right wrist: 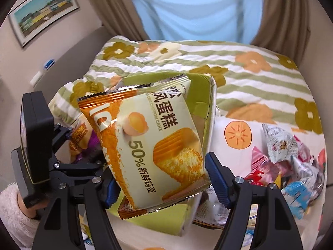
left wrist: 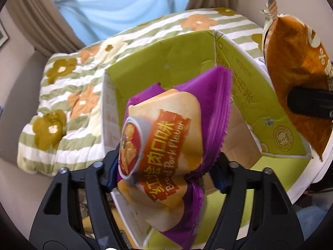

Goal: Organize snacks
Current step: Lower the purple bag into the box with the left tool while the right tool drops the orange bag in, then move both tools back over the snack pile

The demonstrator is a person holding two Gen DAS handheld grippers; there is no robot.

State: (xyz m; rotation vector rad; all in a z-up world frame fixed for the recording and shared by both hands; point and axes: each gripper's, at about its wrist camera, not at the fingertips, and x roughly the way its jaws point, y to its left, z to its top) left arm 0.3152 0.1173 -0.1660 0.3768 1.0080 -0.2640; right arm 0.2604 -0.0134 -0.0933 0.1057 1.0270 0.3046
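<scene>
A puffy purple packet (left wrist: 166, 129) labelled braised pork flavour hangs tilted between the fingers of my left gripper (left wrist: 166, 175), over the open green carton (left wrist: 162, 62). The jaws stand apart and only the packet's crimped edge seems to brush the right pad, so the packet looks loose. My right gripper (right wrist: 162, 183) is shut on an orange and cream chiffon cake packet (right wrist: 158, 137), held above the carton's (right wrist: 199, 95) near right corner. In the left wrist view that cake packet (left wrist: 291, 62) shows at the far right with one black finger on it.
The carton sits on a bed with a green-striped floral quilt (left wrist: 62, 104). To its right, several loose snack packets (right wrist: 287, 156) lie piled on a white cloth with an orange fruit print (right wrist: 237, 135). A fleecy sleeve (right wrist: 10, 208) is at the lower left.
</scene>
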